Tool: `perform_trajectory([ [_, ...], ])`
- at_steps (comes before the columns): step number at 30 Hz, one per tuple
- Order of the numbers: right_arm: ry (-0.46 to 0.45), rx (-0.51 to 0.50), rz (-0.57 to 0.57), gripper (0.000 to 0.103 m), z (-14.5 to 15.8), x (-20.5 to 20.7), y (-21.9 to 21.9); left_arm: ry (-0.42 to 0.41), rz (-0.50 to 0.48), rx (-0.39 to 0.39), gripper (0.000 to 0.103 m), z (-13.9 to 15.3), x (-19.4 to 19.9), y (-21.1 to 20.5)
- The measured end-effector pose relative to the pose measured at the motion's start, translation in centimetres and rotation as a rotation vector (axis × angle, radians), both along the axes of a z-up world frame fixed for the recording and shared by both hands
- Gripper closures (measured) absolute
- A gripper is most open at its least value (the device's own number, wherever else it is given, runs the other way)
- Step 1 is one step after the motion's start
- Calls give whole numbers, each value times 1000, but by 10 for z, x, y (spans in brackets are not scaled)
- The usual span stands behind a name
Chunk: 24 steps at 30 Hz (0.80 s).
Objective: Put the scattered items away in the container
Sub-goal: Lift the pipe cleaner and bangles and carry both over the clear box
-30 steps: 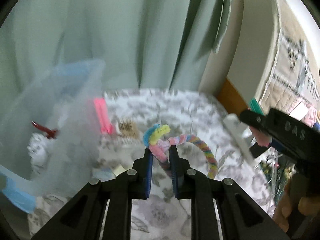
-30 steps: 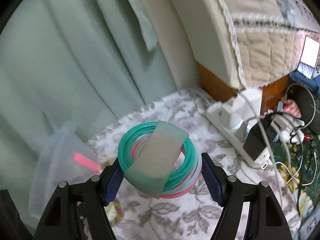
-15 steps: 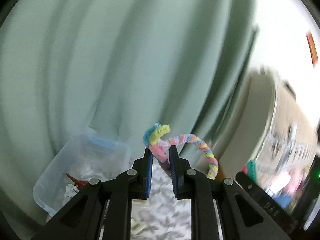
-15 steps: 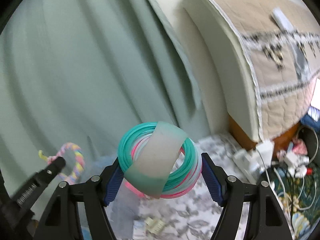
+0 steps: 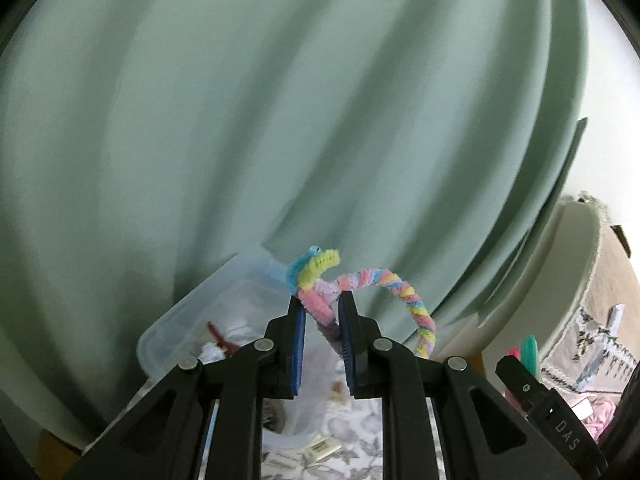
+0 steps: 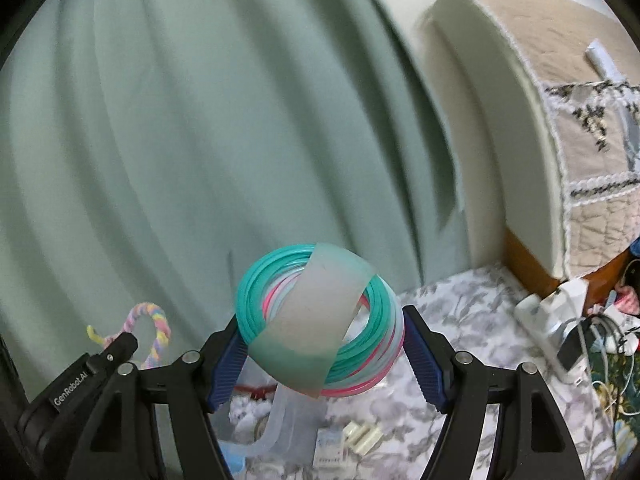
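Left claw (image 5: 322,312) pinches a twisted pastel pipe cleaner (image 5: 384,284), the clear container (image 5: 192,320) just below and ahead of it. Right claw (image 6: 322,340) clamps a taped stack of teal and pink rings (image 6: 316,320), above the floral cloth (image 6: 460,320).

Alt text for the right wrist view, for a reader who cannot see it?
The right gripper holds a coil of teal and pink rings above a clear container on a floral cloth. Lower left, the left gripper grips a twisted pastel pipe cleaner.
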State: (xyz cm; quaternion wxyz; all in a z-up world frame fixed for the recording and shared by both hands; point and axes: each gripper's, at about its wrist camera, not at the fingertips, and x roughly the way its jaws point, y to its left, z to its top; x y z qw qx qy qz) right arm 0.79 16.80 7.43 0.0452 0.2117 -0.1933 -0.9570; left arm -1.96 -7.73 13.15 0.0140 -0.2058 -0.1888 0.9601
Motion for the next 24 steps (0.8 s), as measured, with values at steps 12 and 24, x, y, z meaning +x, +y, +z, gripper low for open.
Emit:
perform_trajectory([
  [12,-71,84,116,27,-22,-19,-61,-84,63,83,86,-41,-21,-38],
  [24,-148,153,215,27,-52,-39,-103,-126,69,124,86,-64,-33,-63],
])
